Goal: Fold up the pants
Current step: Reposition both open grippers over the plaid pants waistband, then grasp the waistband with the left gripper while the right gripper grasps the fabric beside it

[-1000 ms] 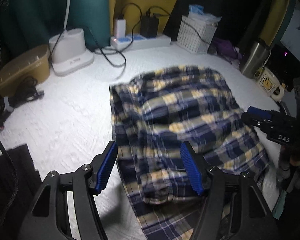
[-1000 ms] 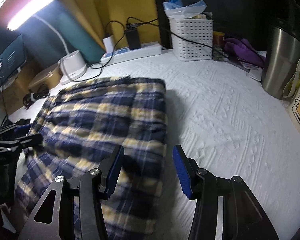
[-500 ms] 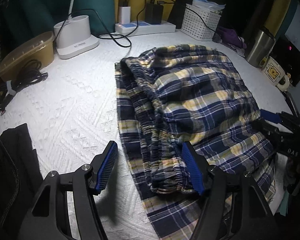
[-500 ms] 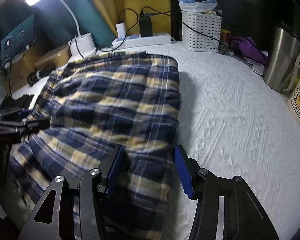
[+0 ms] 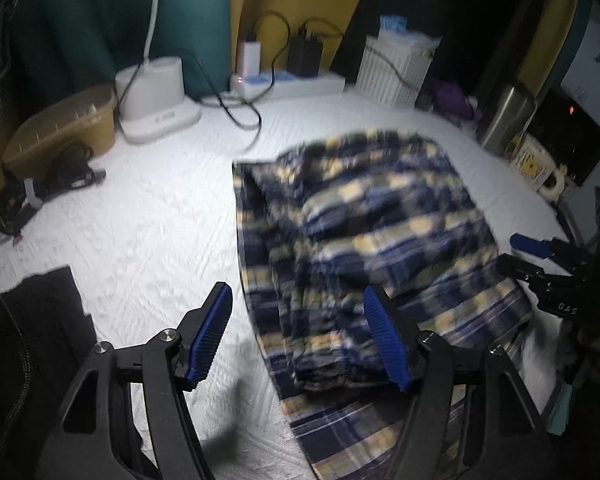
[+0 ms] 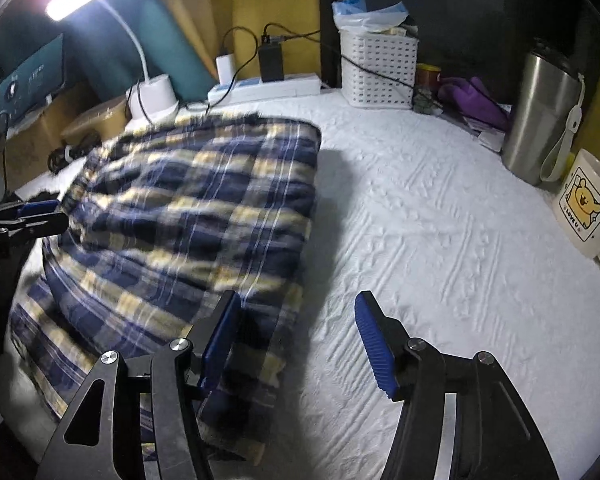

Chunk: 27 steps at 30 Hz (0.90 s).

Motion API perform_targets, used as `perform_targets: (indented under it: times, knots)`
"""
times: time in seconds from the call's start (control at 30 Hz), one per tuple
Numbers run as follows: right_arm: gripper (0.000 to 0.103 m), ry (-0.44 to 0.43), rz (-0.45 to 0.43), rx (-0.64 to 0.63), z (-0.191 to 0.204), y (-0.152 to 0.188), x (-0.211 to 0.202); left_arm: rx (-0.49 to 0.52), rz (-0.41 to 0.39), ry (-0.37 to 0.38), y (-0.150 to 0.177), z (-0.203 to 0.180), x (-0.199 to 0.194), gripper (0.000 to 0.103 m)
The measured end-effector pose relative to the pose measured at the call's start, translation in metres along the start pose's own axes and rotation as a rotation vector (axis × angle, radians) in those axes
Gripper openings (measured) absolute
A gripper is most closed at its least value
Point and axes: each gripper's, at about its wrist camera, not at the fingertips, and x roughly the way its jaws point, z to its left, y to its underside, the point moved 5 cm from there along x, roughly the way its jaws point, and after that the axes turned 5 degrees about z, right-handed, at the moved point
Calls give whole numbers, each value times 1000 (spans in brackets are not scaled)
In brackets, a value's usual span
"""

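Observation:
The plaid pants (image 5: 364,232), navy and yellow, lie bunched in a folded heap on the white textured bedcover (image 5: 147,232); they are blurred with motion. My left gripper (image 5: 300,320) stands open over the heap's near left edge, and its pads do not press on the cloth. In the right wrist view the pants (image 6: 195,208) fill the left half. My right gripper (image 6: 300,312) has its jaws opening; the cloth's right edge lies by the left finger (image 6: 223,332), loose. Each gripper shows in the other's view: the right gripper (image 5: 540,256), the left gripper (image 6: 23,216).
Along the back stand a white lamp base (image 5: 155,92), a power strip (image 5: 287,80) with chargers and cables, and a white basket (image 6: 376,68). A steel tumbler (image 6: 540,112) and a bear mug (image 6: 584,204) are at the right, a tan box (image 5: 63,124) at the left.
The right gripper's jaws have spread wider, and the cloth edge that sat between them now lies beside its left finger. The heap has shifted slightly.

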Motion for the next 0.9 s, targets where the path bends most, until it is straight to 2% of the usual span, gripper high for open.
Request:
perform_targets:
  times: [0.27,0.37,0.47,0.57,0.6,0.77,0.9]
  knots:
    - [66,-16,-37,8,-9,-26,-3,-32,25,1,-14,8,22,69]
    - [68,-22,-31,9,-10,-32,3,-55,25,31,-18,13,32,77]
    - [69,-29,-19,16,-13,-38,11,-68,32,63,-23,13,40,78]
    - [80,-44,-18,29,-15,-43,17,-73,73,77,-27,13,55,78]
    - [84,-54,-17,34,-17,-45,20,-69,70,77,-28,12,57,79]
    - [84,-81,-6,58,-20,-56,34,14,86,48,-38,2,69,83]
    - [84,-101,3,70,-21,-62,46,27,95,89,-41,-2,72,83]
